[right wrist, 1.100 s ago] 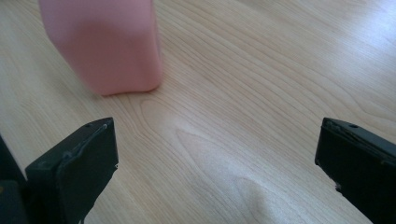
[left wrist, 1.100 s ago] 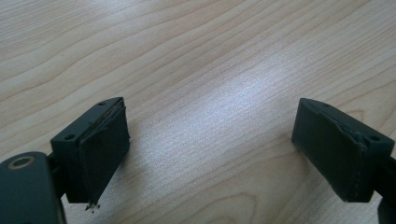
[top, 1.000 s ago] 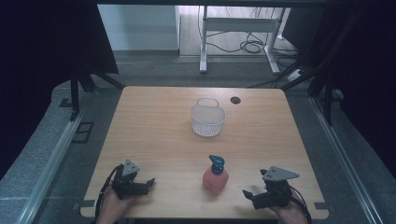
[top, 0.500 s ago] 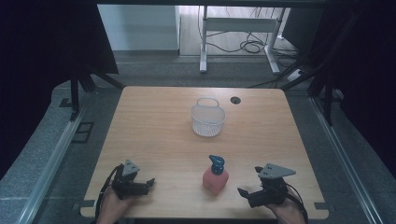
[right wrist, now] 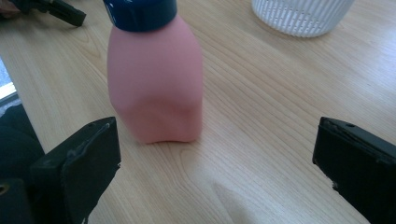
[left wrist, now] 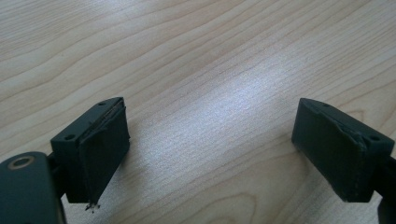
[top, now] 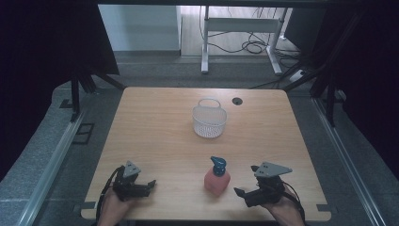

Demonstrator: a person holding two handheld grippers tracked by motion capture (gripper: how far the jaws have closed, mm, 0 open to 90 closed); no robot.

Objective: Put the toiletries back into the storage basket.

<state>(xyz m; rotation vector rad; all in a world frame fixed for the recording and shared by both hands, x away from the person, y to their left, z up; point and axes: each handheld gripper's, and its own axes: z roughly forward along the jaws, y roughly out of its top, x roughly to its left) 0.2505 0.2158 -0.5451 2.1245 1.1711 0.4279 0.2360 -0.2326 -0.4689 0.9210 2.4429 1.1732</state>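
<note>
A white slatted plastic basket (top: 209, 121) stands mid-table, its contents not discernible. A squat matte pink bottle (top: 217, 179) (blue pump top) stands upright near the wood-grain table's (top: 155, 122) front edge, just ahead of the right tongs (right wrist: 215, 158), spread wide. Left tongs (left wrist: 210, 140) gape over bare wood.

No legible text, label, brand, number or sign on any surface. Pink bottle (right wrist: 156, 86) with blue cap: body plain, no printing on the side that shows. White basket (top: 209, 120) and wooden table (top: 155, 127): unmarked.
</note>
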